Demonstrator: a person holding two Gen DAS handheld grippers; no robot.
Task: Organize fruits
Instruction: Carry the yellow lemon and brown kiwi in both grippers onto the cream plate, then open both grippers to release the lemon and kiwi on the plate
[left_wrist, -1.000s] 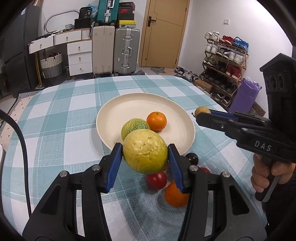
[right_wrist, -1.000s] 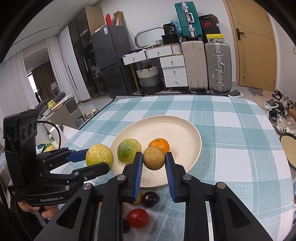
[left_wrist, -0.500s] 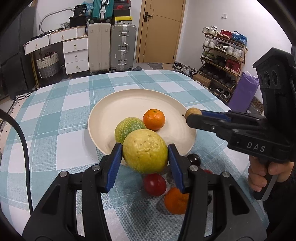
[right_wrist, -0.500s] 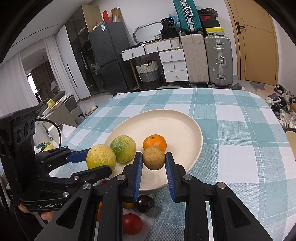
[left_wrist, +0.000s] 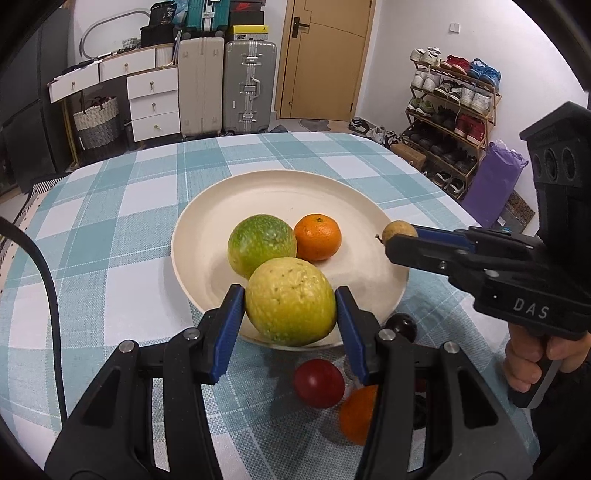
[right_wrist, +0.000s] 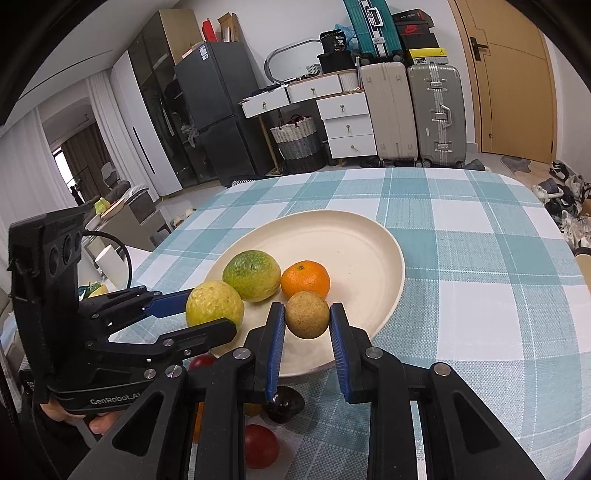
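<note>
1. The left gripper (left_wrist: 290, 308) is closed on a large yellow fruit (left_wrist: 290, 300), which is pinched between the blue pads and held over the near rim of the plate (left_wrist: 207, 210).
2. The right gripper (right_wrist: 307, 325) is closed on a small brown fruit (right_wrist: 307, 314), which is held over the near right part of the plate, just beside the orange.
3. Both held fruits are seen to be carried above the plate; whether either touches it cannot be told.
4. Risk, judged: the yellow fruit is round and gripped only at its sides. If it is released while over the rim, it could roll off the near edge onto the cloth.
5. Risk, judged: the two grippers are near each other over the same side of the plate. A collision could be caused if both are lowered together.
6. Risk, judged: the fruits already on the plate could be nudged by a fruit set down against them.
7. Plate contents: a green fruit (left_wrist: 261, 245) at the left and an orange (left_wrist: 318, 237) to its right, touching or nearly so. The far half is bare.
8. Off the plate, on the checked tablecloth (left_wrist: 92, 229) near its near edge: a red fruit (left_wrist: 318, 382), a dark fruit (left_wrist: 401, 325) and a second orange (left_wrist: 356, 415), partly hidden by the left gripper.
</note>
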